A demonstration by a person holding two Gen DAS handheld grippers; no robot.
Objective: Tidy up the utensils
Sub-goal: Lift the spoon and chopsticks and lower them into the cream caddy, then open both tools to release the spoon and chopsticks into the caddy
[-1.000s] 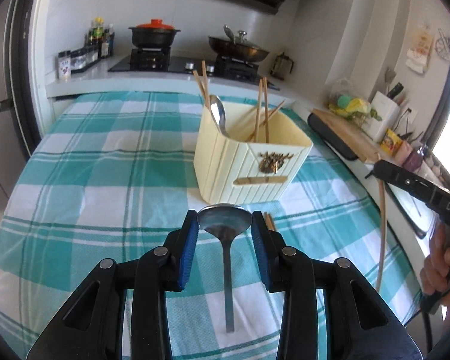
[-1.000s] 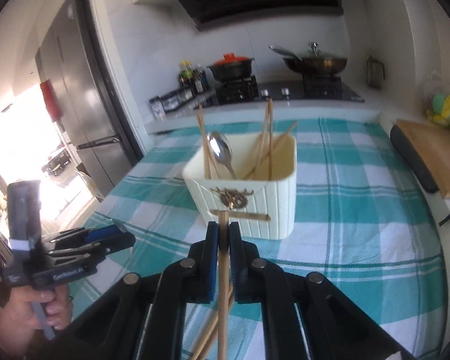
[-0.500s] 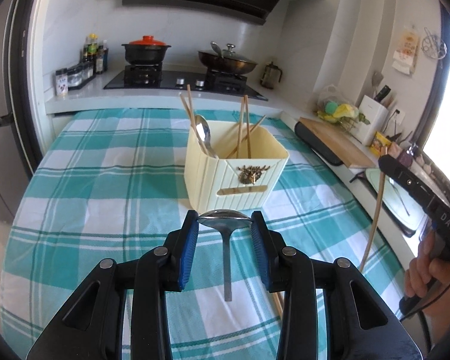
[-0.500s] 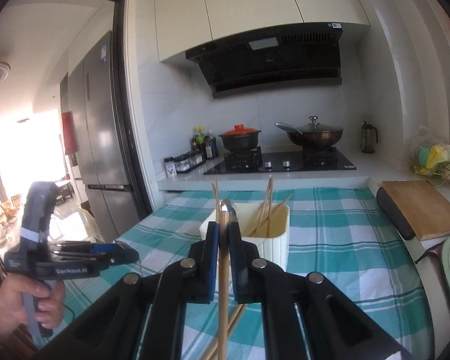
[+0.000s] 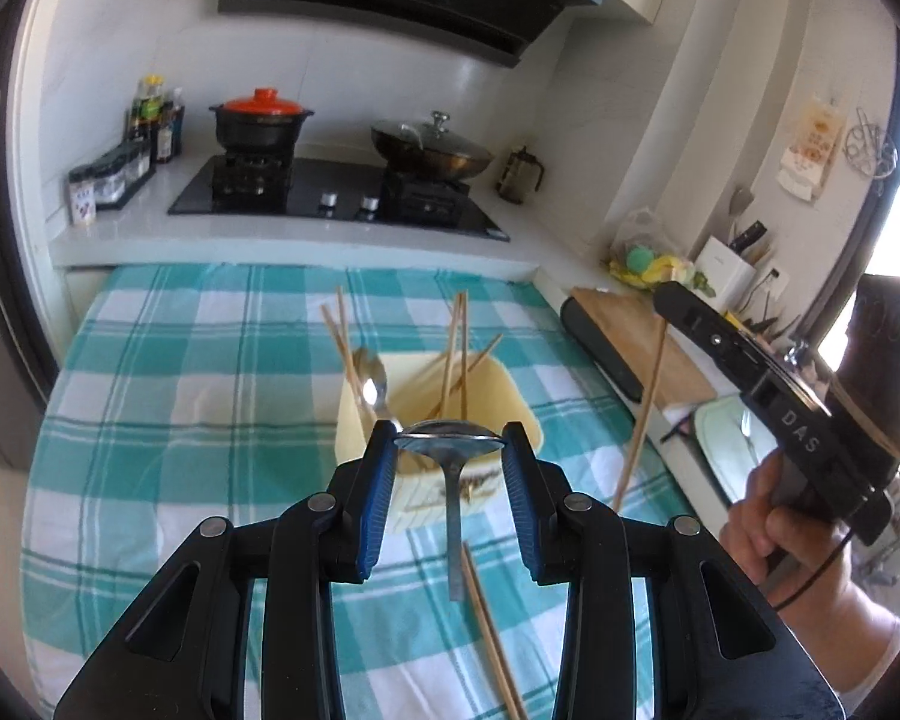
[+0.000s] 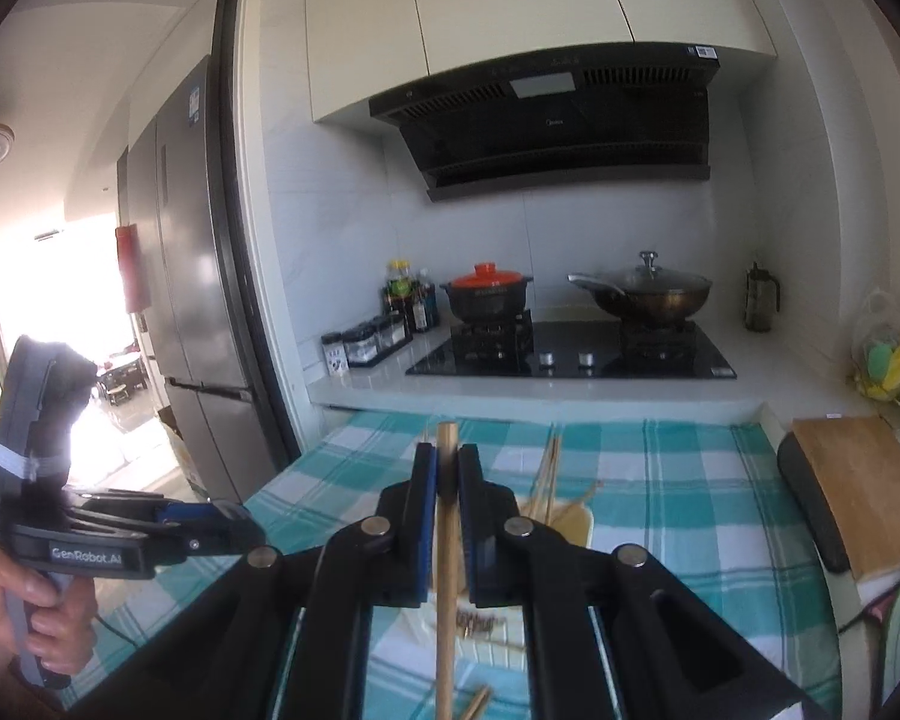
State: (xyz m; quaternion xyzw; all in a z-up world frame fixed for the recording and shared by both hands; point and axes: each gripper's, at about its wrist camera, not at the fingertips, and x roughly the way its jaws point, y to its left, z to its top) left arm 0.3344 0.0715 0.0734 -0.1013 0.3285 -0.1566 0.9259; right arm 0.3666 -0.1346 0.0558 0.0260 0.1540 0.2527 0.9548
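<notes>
The left gripper (image 5: 448,441) has its blue pads clamped on the rim of a steel spoon's (image 5: 449,447) bowl, one pad on each side, and the handle hangs straight down from there. That is a thin hold on a curved, slick edge, so I'd say the spoon could pivot or slip if the hand tips sharply. Best to keep it plumb until the handle tip is over the opening.

The right gripper (image 6: 445,474) is shut tight on a single wooden chopstick (image 6: 446,552), pinched close to its top end, with most of the length dangling below. A long stick held that high will swing, so a slow, steady carry seems wise.

Both loads hang above the cream utensil holder (image 5: 519,405), which stands on the checked tablecloth (image 5: 168,420) about midway across the table. It already holds several chopsticks (image 5: 453,354) and another spoon (image 5: 371,378), leaning against its walls. The free room looks to be toward the holder's near side, so I'd lower each piece there, tip first, one hand at a time, and let go only once the tip is well below the rim.

Two loose chopsticks (image 5: 489,636) lie on the cloth toward the table's near edge, not yet gathered.
</notes>
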